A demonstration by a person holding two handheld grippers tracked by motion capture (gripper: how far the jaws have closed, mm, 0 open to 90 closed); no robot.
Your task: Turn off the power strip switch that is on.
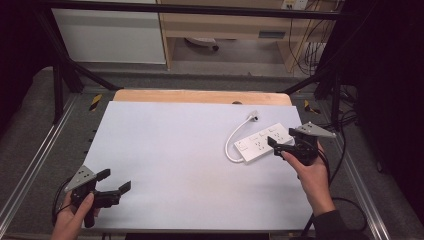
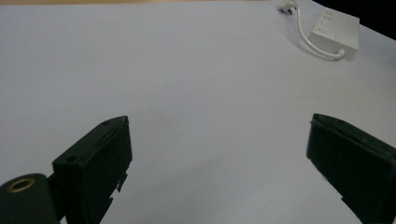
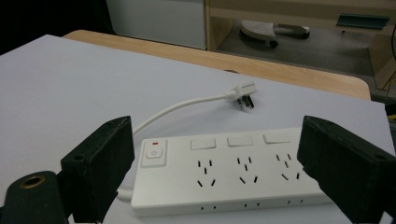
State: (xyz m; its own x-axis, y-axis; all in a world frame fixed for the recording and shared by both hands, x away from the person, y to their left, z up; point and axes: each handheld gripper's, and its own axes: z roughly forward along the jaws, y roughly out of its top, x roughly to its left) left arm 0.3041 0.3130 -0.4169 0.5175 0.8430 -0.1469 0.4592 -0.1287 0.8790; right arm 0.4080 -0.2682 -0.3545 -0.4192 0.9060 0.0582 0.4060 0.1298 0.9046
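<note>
The power strip [image 3: 224, 170] lies flat at the right side of the white sheet [image 1: 175, 160], its plug [image 3: 243, 97] loose beyond it. Your right gripper [image 1: 280, 147] hovers spread beside it, gripping nothing. Your left gripper [image 1: 114, 180] rests open, well apart. I judge the work barely begun.

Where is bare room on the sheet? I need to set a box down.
The white sheet lies bare from the left gripper across its middle and far-left side. It is crowded at the right, around the power strip, its cord and the right gripper.
</note>
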